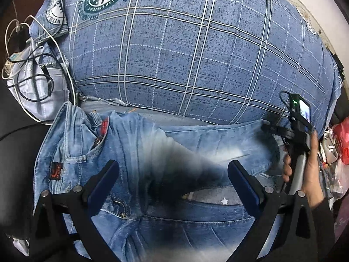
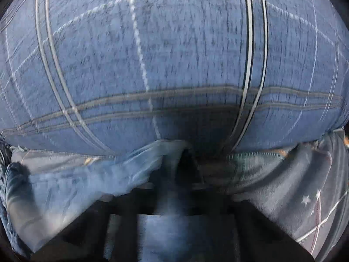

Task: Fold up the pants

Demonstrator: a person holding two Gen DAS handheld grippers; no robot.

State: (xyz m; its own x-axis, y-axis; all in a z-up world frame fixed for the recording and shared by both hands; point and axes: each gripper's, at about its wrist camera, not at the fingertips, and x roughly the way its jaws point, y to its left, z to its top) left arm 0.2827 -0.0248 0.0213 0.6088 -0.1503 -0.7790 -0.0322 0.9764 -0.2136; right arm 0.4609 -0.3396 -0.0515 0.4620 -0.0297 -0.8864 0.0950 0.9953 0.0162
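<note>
Light blue jeans (image 1: 135, 148) lie across the near side of a bed, waistband and pocket at the left, a leg running to the right. My left gripper (image 1: 173, 172) is open just above the jeans, its blue-padded fingers (image 1: 102, 179) spread wide with nothing between them. My right gripper (image 1: 270, 128) is at the leg's far right end, held by a hand (image 1: 309, 174). In the right wrist view the picture is blurred; the right gripper (image 2: 187, 163) is shut on a bunched fold of the jeans (image 2: 82, 181).
A large blue plaid quilt (image 1: 196, 50) bulges right behind the jeans and fills the right wrist view (image 2: 174, 54). Tangled cables and a charger (image 1: 28, 65) lie on pale cloth at the left. A grey star-print sheet (image 1: 209, 198) shows under the jeans. Clutter sits at the right edge (image 1: 336, 148).
</note>
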